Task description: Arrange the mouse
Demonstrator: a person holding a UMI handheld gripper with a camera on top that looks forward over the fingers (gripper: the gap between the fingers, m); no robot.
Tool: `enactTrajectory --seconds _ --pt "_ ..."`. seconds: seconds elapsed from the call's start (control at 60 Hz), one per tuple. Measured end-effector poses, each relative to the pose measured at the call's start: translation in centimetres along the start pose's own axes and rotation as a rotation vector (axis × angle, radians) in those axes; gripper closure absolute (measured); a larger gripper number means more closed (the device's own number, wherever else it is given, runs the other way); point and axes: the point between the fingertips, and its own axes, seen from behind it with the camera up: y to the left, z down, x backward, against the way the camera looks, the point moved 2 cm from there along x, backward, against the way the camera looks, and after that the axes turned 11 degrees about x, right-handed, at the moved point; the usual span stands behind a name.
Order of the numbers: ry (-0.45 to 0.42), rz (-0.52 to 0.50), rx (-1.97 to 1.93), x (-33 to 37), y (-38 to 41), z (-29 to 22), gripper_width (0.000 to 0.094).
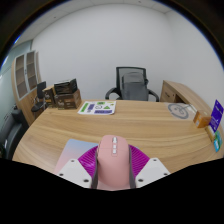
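Pink mouse held in the gripper above a wooden desk.

The gripper [111, 172] has its two fingers closed in on a pale pink mouse [112, 160], the purple pads [85, 160] pressing its left and right flanks, so the mouse sits between the fingers at the near edge of the desk [120, 130]. It looks light, rigid and smooth-shelled, likely a little slippery, so the side hold at its widest part seems the safest grip; squeezing over the scroll wheel or buttons would risk a click or a slip. Farther off lie a printed sheet [98, 107], a black office chair [134, 84] beyond the desk, and a dark shelf unit [60, 97] to the far left.
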Motion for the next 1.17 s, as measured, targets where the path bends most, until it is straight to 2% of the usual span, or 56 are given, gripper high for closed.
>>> enactTrajectory --seconds 0.117,0.35,0.467,0.617,0.733,0.95,1.083,1.167 --pt "0.04 -0.017 0.019 -2.4 5.5 0.4 0.0511" --pt "0.2 0.046 0.05 -3.4 5.9 4.8 0.0508" --pt "0.182 0.055 0.048 -3.2 6.0 4.9 0.0495" --pt "0.197 0.053 0.008 -3.1 6.3 4.8 0.0363" --pt "0.191 0.055 -0.033 -1.2 6.2 4.4 0.0091" --pt "0.128 0.059 -0.087 6.6 6.7 3.5 0.0102" --pt "0.105 0.045 -0.111 13.1 7.1 4.5 0.0102" --pt "0.059 0.012 -0.129 17.5 7.6 5.2 0.0101"
